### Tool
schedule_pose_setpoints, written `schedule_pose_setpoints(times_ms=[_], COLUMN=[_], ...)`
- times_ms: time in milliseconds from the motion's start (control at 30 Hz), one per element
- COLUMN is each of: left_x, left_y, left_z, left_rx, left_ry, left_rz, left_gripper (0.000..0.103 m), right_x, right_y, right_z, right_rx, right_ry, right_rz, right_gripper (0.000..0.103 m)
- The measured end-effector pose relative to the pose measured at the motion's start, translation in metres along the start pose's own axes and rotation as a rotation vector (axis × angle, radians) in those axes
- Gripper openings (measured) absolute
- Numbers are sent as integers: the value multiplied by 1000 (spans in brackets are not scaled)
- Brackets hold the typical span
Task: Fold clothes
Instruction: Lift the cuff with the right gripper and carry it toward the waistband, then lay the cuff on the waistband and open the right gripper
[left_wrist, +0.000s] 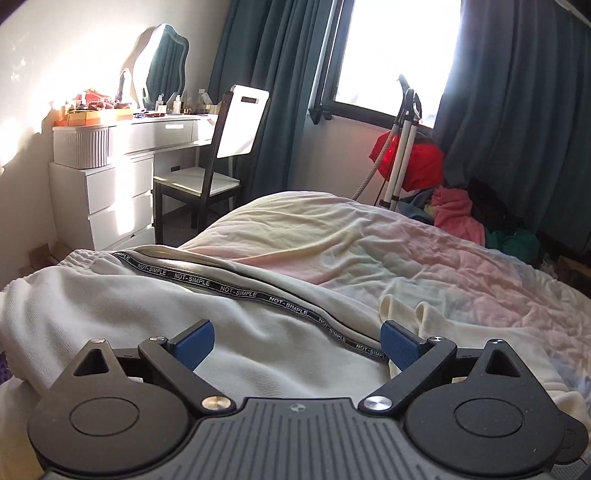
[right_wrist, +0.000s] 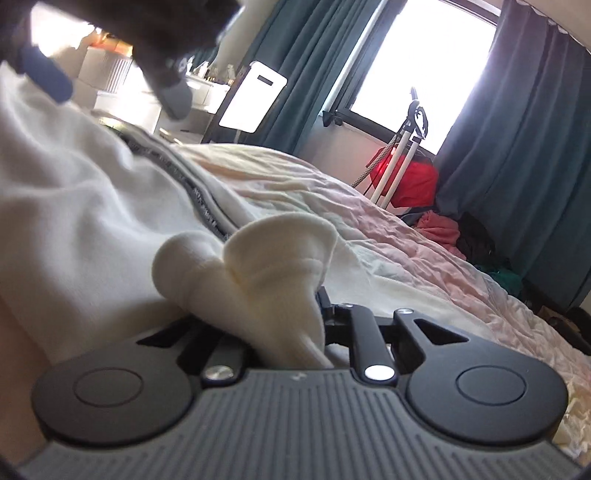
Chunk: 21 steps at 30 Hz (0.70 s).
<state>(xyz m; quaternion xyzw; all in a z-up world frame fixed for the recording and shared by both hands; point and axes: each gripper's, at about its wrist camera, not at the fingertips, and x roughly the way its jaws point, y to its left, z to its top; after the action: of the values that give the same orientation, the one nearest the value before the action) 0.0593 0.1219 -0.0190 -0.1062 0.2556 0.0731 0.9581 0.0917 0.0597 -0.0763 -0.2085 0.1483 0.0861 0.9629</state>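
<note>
The left claw (left_wrist: 297, 341) hangs just above a pair of white trousers (left_wrist: 122, 299) with its blue fingers (left_wrist: 195, 345) spread wide apart and nothing between them. The trousers lie crumpled on the near left part of the bed (left_wrist: 424, 258). Their long axis runs from the gathered waistband (left_wrist: 79, 256) at the far left toward the near right, as the black side stripe (left_wrist: 229, 290) printed with "NOT-SIMPLE" shows; it slants across the cloth and ends near the right-hand finger. Beside the stripe's near end, cream sock cuffs (left_wrist: 406, 314) stick up from the bedcover. In the right wrist view, the right claw (right_wrist: 291, 332) is clamped on those cream socks (right_wrist: 266, 266): the cloth is pinched between the closed arms and bulges upward and away from the camera in two rounded lobes, so the socks' length points up and forward, toward the window (right_wrist: 432, 62). The fingertips themselves are hidden by the cloth. The left claw appears there too, blurred, over the trousers at the upper left. Beyond the bed stand a white dresser (left_wrist: 122, 173) with a mirror (left_wrist: 162, 62), a chair (left_wrist: 218, 155), teal curtains (left_wrist: 517, 110) and a heap of red and pink clothes (left_wrist: 454, 206) by a garment steamer (left_wrist: 402, 140).
</note>
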Motion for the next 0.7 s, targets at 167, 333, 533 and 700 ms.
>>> schedule_pose_setpoints(times_ms=[167,333,533,700], left_x=[0,2,4,6], left_y=[3,-3,-22,-40], left_z=[2,-5,-17,-31], left_rx=[-20,-6,72,171], left_ry=[-25,-8,7,19], left_rz=[-26,-78,-157,-162], left_gripper=[98,98,98,98], right_x=[10,7,-36,-73], right_y=[15,19,-22,-82], right_z=[12,7,17,13], right_rx=[50,50,161,307], right_ry=[29,76,177,138], right_rz=[63,129,404,401], right_gripper=[17,32,61,61])
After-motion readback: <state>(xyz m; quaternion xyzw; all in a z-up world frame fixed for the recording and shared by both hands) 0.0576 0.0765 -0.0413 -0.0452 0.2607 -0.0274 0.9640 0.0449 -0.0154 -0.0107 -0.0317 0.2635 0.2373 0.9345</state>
